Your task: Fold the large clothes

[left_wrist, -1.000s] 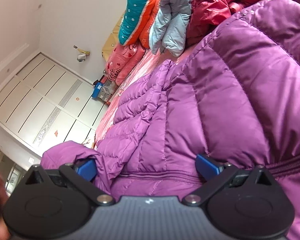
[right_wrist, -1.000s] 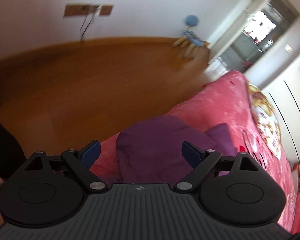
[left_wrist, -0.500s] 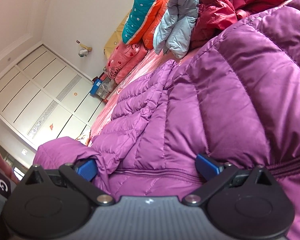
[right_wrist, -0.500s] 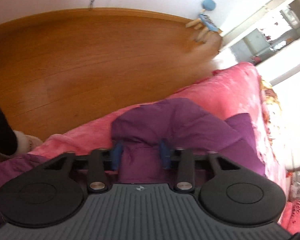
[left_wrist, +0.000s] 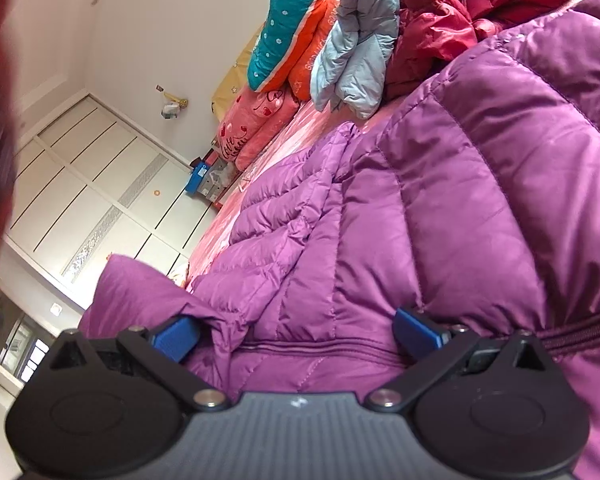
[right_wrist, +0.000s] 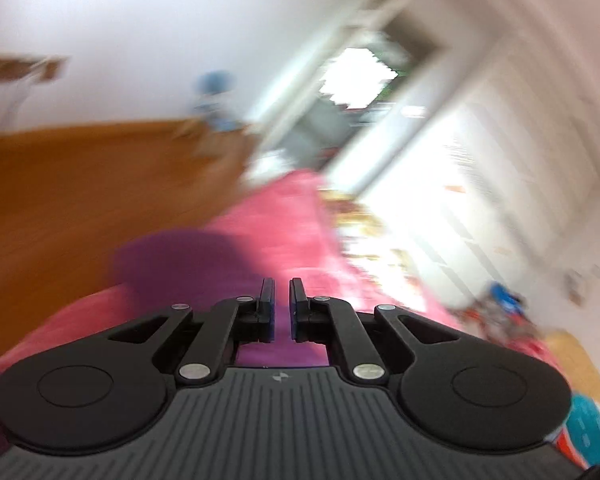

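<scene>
A purple quilted down jacket (left_wrist: pixel 440 200) lies spread on the pink bed. My left gripper (left_wrist: pixel 296 334) is open, its blue pads (left_wrist: pixel 176 336) wide apart, pressed against the jacket near its zipper seam. In the blurred right wrist view, my right gripper (right_wrist: pixel 282 306) is shut on a fold of the purple jacket (right_wrist: pixel 180 264), with purple fabric showing between the nearly closed pads, held above the pink bedspread (right_wrist: pixel 292 216).
A pile of clothes sits at the bed's far end: a grey-blue jacket (left_wrist: pixel 356 40), a dark red jacket (left_wrist: pixel 452 12), teal-orange bedding (left_wrist: pixel 292 24) and a pink pillow (left_wrist: pixel 256 124). White wardrobe doors (left_wrist: pixel 88 200) stand beside the bed. Wooden floor (right_wrist: pixel 80 184) lies beyond the bed edge.
My right gripper closed from wide open onto a fold of the purple jacket and is lifting it, the view swinging fast. My left gripper stayed open against the jacket.
</scene>
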`<state>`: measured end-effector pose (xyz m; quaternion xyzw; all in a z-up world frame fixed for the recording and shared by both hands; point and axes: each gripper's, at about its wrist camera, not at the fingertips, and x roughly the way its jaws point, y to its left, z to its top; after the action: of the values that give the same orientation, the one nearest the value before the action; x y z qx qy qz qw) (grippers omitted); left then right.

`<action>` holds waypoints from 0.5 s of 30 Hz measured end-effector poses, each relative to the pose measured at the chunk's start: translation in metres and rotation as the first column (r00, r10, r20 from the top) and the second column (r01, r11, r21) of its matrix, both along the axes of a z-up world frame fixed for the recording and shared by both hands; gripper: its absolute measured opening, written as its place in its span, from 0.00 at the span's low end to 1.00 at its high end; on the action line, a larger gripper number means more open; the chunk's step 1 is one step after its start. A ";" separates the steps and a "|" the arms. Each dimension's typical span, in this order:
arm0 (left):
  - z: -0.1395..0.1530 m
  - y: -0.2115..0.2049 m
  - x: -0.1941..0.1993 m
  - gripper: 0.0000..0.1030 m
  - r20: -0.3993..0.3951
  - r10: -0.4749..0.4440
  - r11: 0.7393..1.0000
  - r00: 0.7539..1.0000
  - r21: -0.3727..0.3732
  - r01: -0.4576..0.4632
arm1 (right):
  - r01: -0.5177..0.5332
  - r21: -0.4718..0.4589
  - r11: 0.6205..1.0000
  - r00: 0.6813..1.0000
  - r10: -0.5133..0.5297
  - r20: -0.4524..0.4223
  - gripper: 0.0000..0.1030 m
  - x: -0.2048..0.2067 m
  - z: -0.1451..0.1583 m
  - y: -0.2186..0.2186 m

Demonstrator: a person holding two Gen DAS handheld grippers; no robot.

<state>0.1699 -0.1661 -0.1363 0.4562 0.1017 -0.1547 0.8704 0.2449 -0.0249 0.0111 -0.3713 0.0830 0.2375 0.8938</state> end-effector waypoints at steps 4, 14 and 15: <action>-0.001 -0.002 0.001 1.00 0.009 0.008 1.000 1.000 0.000 -0.008 | 0.145 0.201 0.969 0.989 -0.134 -0.069 0.06 0.022 0.034 -0.065; -0.003 -0.006 0.003 1.00 0.020 0.022 1.000 1.000 -0.007 -0.022 | -0.191 0.042 0.981 0.943 0.196 -0.270 0.89 -0.020 -0.018 -0.005; -0.003 -0.006 0.003 1.00 0.020 0.021 1.000 1.000 -0.009 -0.021 | -0.225 0.013 0.974 0.933 0.219 -0.284 0.90 -0.024 -0.027 0.009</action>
<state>0.1725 -0.1720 -0.1390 0.4527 0.0970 -0.1413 0.8750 0.2209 -0.0160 -0.0155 -0.3490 0.1703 0.3869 0.8363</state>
